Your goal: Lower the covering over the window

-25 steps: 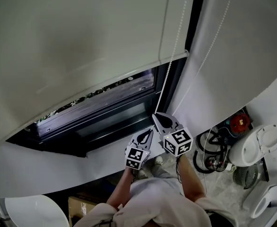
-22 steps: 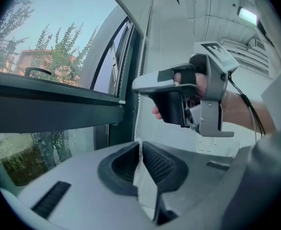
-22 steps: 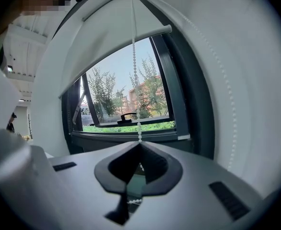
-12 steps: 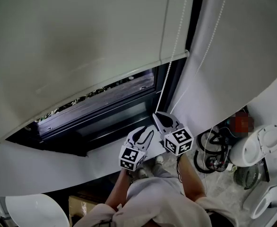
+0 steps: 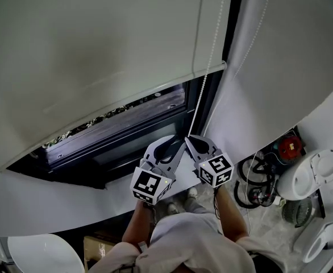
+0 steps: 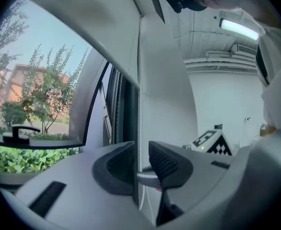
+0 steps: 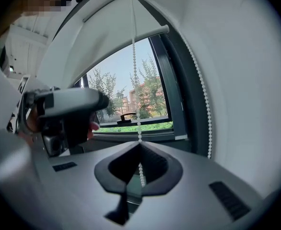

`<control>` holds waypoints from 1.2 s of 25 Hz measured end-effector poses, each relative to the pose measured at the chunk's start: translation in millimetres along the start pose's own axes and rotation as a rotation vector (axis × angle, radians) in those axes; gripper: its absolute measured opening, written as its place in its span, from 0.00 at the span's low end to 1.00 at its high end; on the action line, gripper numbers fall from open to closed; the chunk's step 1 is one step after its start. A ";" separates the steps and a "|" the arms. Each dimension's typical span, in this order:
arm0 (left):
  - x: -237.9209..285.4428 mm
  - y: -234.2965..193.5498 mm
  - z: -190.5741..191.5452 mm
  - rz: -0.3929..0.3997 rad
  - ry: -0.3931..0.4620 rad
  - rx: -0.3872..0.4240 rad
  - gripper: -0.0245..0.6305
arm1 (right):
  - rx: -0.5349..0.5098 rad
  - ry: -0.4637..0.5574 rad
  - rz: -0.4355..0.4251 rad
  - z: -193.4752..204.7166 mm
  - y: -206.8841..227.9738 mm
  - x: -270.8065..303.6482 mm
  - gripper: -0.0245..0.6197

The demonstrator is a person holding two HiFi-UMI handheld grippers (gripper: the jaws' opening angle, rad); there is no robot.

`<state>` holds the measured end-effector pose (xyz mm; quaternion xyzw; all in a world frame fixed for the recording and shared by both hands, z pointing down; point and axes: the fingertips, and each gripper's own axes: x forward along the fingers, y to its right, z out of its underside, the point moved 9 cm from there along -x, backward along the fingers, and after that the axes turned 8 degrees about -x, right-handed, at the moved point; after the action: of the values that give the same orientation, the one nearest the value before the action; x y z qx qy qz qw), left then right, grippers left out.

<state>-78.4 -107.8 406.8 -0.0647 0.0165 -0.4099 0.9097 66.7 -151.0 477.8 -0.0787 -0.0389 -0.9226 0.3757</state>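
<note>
A pale roller blind (image 5: 98,50) hangs over most of the dark-framed window (image 5: 132,141), and its bottom bar (image 5: 127,95) ends above a strip of bare glass. A white bead chain (image 5: 203,84) drops beside the frame to my right gripper (image 5: 187,139), which is shut on it. In the right gripper view the chain (image 7: 135,80) enters the closed jaws of my right gripper (image 7: 140,145). My left gripper (image 5: 169,147) sits just left of the right one. Its jaws are closing with the chain (image 6: 139,104) in the gap of my left gripper (image 6: 139,159), and the pads are not touching it.
A second chain strand (image 5: 252,38) runs down the white wall to the right. On the floor at the right are a white appliance (image 5: 308,178), coiled cables (image 5: 257,181) and a red object (image 5: 290,145). A white round top (image 5: 41,255) is at the lower left. The window handle (image 7: 127,115) lies behind the chain.
My left gripper has opened and moved up beside the right gripper, so the chain now runs between its jaws. The right gripper and the blind have stayed where they were.
</note>
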 end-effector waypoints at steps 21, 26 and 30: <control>44.5 3.7 -57.8 -0.016 0.155 0.133 0.06 | -0.048 -0.012 -0.022 6.6 -21.1 8.2 0.03; 48.8 -0.5 -51.3 -0.037 0.138 0.111 0.06 | -0.051 -0.053 -0.030 11.2 -14.1 14.8 0.03; 51.9 -6.6 -37.4 -0.047 0.102 0.099 0.06 | -0.037 -0.092 -0.039 23.7 -13.6 21.9 0.03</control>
<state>-52.0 -154.8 371.8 0.0011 0.0408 -0.4340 0.9000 44.5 -153.2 504.8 -0.1272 -0.0404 -0.9256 0.3541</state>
